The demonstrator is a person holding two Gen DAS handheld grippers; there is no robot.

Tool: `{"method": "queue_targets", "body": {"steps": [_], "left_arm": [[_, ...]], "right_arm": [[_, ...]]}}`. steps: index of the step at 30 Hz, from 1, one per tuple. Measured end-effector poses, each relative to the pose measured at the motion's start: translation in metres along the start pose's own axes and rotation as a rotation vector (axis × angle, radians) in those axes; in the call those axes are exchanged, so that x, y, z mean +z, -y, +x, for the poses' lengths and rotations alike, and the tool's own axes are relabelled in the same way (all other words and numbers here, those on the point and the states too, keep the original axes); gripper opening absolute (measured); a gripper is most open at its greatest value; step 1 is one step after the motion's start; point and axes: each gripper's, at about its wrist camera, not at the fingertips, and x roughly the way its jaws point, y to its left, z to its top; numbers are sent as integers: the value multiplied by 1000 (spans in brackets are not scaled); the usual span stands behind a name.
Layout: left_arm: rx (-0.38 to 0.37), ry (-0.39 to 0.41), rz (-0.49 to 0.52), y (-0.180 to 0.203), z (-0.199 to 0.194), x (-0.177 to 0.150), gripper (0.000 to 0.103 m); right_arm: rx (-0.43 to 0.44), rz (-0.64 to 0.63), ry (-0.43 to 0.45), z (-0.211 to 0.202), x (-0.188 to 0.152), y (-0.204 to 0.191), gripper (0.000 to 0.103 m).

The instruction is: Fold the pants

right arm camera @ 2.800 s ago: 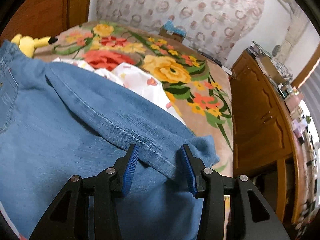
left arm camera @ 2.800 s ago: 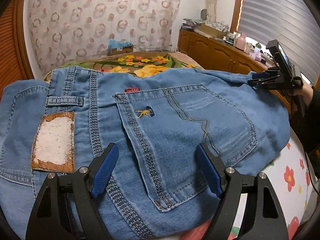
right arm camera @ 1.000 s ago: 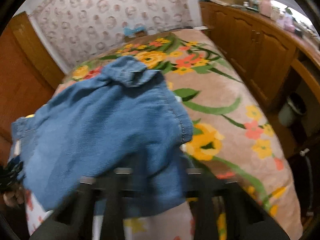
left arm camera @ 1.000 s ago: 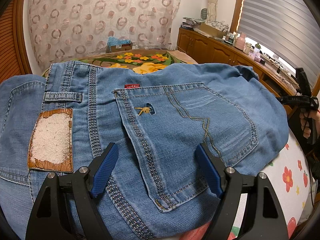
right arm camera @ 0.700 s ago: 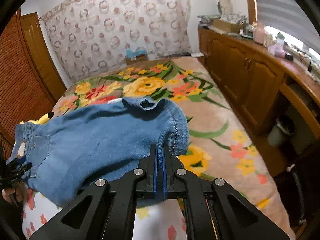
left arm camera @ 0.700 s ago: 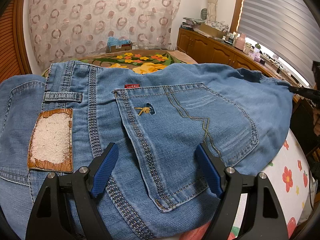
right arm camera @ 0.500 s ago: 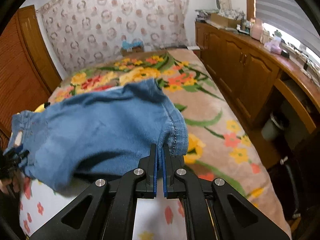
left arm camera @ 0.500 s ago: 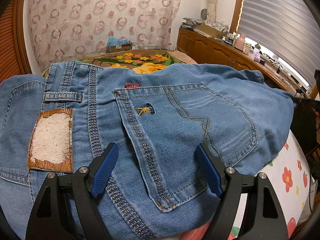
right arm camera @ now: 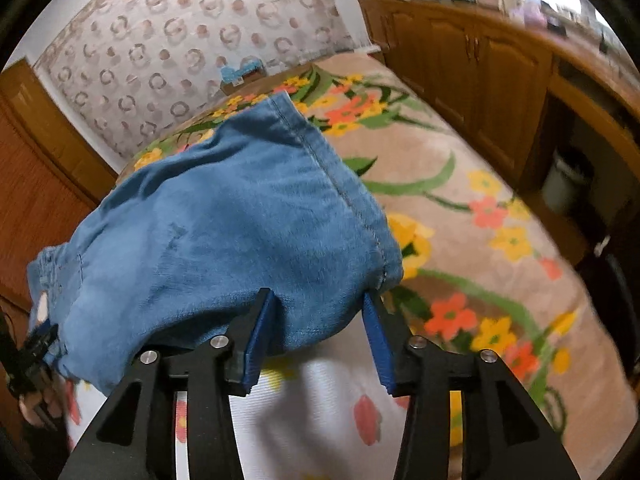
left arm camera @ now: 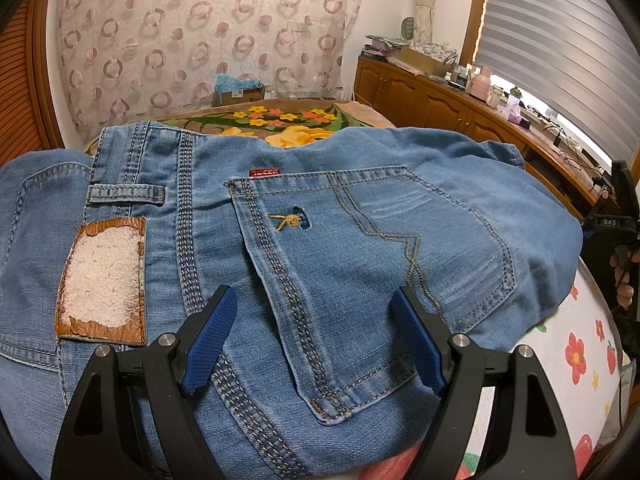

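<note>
Blue denim pants [left arm camera: 320,248] lie folded in a pile on the bed, back pocket and worn leather patch [left arm camera: 102,280] up. My left gripper [left arm camera: 316,340] is open, its blue pads resting on the denim either side of the pocket. In the right wrist view the folded leg end of the pants [right arm camera: 240,232] lies on the bed, hem at the right. My right gripper [right arm camera: 316,340] is open, with the near edge of the denim between its pads. It also shows at the far right of the left wrist view [left arm camera: 616,216].
The bed carries a flowered brown blanket [right arm camera: 460,184] and a white flowered sheet [left arm camera: 576,352]. Wooden cabinets [right arm camera: 480,60] with clutter on top run along the right side. A patterned curtain [left arm camera: 200,40] hangs behind the bed. A wooden door [right arm camera: 36,184] stands at the left.
My right gripper, shut on the leg edge half a second ago, has opened and let the denim go. The leg end has settled on the bed. My left gripper has not moved.
</note>
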Motion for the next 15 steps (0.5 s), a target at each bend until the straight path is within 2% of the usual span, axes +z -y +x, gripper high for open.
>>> {"method": "queue_targets", "body": {"steps": [6, 15], "left_arm": [[2, 0, 1, 0, 0, 0, 81], [0, 0, 0, -1, 0, 0, 81]], "right_arm": [[52, 87, -43, 20, 7, 23, 58], [167, 160, -77, 39, 13, 50, 60]]}}
